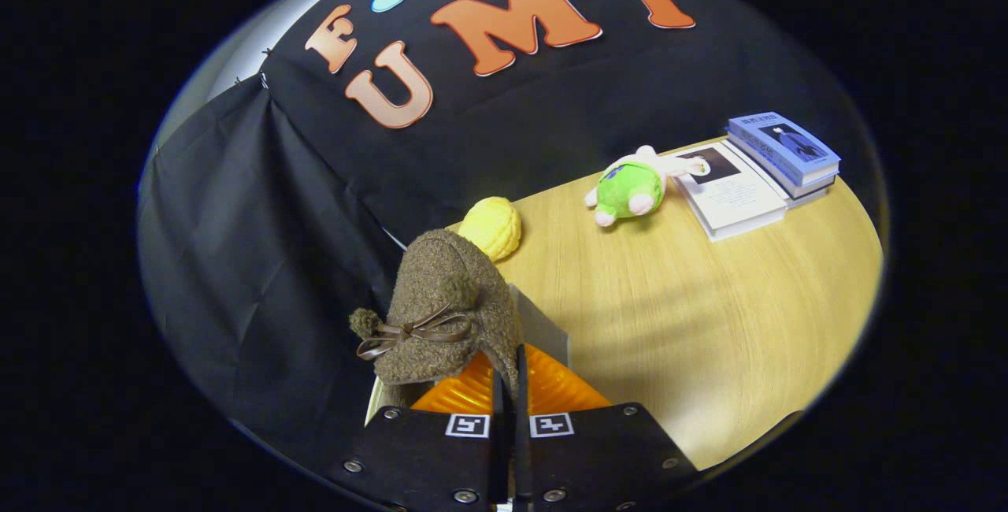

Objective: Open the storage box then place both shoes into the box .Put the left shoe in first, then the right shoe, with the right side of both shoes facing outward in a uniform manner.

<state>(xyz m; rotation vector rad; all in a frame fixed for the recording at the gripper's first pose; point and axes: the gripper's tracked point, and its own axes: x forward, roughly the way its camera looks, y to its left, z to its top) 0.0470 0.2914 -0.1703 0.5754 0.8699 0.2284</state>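
A brown woolly shoe (445, 311) with a dark bow on its front hangs just ahead of my fingers, toe pointing away and up. My gripper (510, 386) is shut on the shoe, its two fingers pressed together on the thin rim of the shoe's opening. Behind and under the shoe shows a pale panel (542, 324) that looks like part of the storage box; most of the box is hidden by the shoe and my fingers. Whether the box stands open I cannot tell.
The wooden table (693, 323) stretches away to the right. A yellow knobbly ball (492, 227) lies just beyond the shoe. Farther off are a green plush toy (630, 189), an open booklet (728, 189) and a stack of books (783, 151). Black cloth hangs on the left.
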